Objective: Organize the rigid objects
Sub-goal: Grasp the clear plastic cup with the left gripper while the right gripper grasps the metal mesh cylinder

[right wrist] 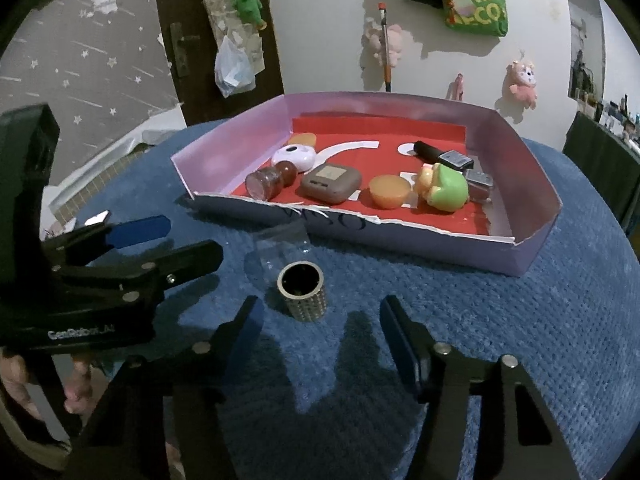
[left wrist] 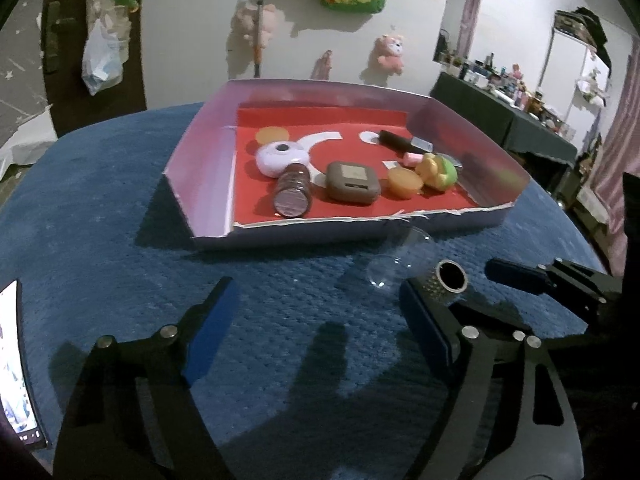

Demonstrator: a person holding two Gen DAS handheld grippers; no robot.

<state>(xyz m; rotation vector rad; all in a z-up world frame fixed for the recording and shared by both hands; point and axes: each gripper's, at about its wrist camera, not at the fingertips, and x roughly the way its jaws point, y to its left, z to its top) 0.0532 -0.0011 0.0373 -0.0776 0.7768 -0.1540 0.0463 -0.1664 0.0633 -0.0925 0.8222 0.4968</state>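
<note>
A silver studded cylinder [right wrist: 302, 296] with a dark open end lies on the blue cloth in front of the tray, and a clear glass piece [right wrist: 280, 246] sits right behind it. My right gripper [right wrist: 320, 328] is open. The cylinder sits just ahead of its fingertips, nearer the left finger, and the pads are not touching it. My left gripper [left wrist: 316, 320] is open with only cloth between its fingers. The cylinder [left wrist: 446, 284] sits outside its right finger. The pink-walled, red-floored tray [left wrist: 200, 168] holds a brown bottle [left wrist: 292, 190] lying down, a brown case [left wrist: 352, 182] and a green toy [left wrist: 438, 172].
Also in the tray are a white round gadget [left wrist: 280, 158], two orange cups [left wrist: 404, 182], a black tube [left wrist: 394, 140] and a silver lighter [right wrist: 454, 158]. A phone [left wrist: 14, 364] lies at the left edge. The left gripper [right wrist: 194, 238] sits close to the left of the cylinder.
</note>
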